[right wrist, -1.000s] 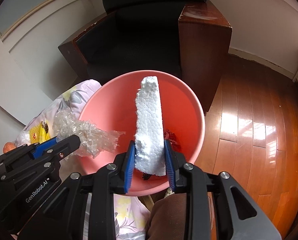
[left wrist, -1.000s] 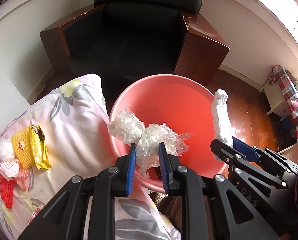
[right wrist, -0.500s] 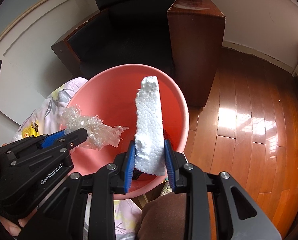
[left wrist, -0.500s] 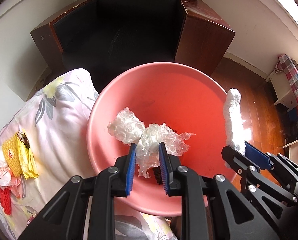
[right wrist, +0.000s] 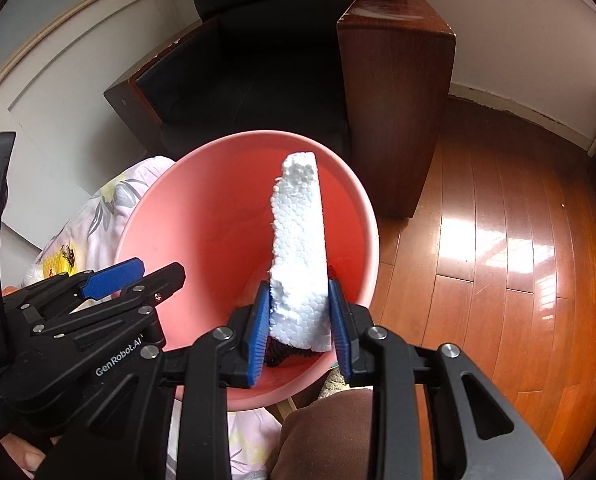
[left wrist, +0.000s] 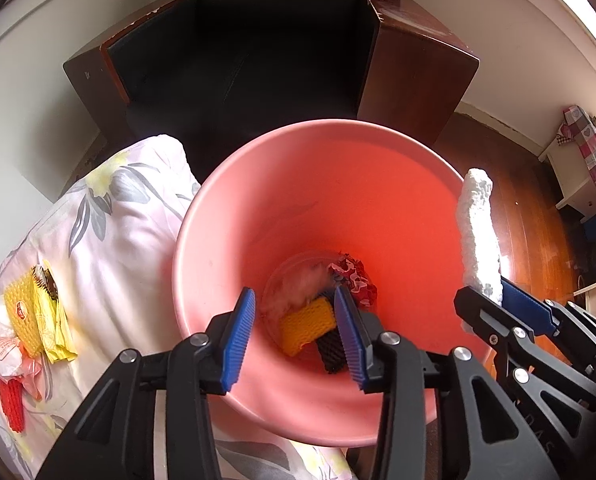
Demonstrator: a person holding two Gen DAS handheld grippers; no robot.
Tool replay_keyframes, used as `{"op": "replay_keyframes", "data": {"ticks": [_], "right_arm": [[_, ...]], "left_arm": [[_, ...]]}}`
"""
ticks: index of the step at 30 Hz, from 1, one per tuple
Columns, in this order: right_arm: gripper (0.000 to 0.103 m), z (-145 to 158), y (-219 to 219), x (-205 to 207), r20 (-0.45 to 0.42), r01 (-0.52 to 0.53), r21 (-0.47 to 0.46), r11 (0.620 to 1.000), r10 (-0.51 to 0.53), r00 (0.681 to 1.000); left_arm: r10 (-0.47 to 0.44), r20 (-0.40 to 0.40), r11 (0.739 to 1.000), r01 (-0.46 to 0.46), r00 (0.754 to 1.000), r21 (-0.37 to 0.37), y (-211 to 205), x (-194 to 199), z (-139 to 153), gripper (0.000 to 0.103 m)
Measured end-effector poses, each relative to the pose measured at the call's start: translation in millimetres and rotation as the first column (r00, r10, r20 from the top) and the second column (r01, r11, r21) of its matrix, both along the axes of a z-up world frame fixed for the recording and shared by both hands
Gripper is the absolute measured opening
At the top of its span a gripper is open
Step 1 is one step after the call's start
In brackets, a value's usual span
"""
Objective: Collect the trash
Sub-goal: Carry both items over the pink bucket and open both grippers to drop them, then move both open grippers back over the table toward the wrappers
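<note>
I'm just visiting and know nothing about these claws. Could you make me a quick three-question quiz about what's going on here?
1. True or false: the right claw grips a white foam piece.
2. What colour is the bin below the left claw?
3. Where does the yellow wrapper lie? A) on the floral bedding B) on the armchair C) on the wooden floor

Key: 1 true; 2 pink; 3 A.
</note>
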State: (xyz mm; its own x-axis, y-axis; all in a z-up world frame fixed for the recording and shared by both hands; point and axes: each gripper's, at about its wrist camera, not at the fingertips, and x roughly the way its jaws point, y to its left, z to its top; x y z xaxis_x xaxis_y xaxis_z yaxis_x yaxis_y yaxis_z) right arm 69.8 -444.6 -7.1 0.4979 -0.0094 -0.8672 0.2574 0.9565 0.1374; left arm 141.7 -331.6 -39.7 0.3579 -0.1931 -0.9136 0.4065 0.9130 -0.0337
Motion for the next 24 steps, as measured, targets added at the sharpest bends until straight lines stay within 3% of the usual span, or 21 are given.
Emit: {"op": "replay_keyframes", "data": {"ticks": [8,12,24], "right_arm": [[0.030,-1,4,0,0.000,-0.018,-0.023,1.000,0.018,1.000],[0.041,2,5,-1,0.016,-0.020,-0.020,1.000,0.020,1.000],[0.041,21,14,-15,0.087,-0.015,-0.050,0.999,0.020,0.996]], "left_arm": [[-0.003,0.002,1.000,0.003,1.000,-0.001,1,-1,-1,0.043],[-0.003,0.009,1.000,0.003,1.000,0.001,3,-2,-1,0.045],[0.016,0.029,0.999,-0.014,0.999,-0.041,20,-10,12,0.045]]}}
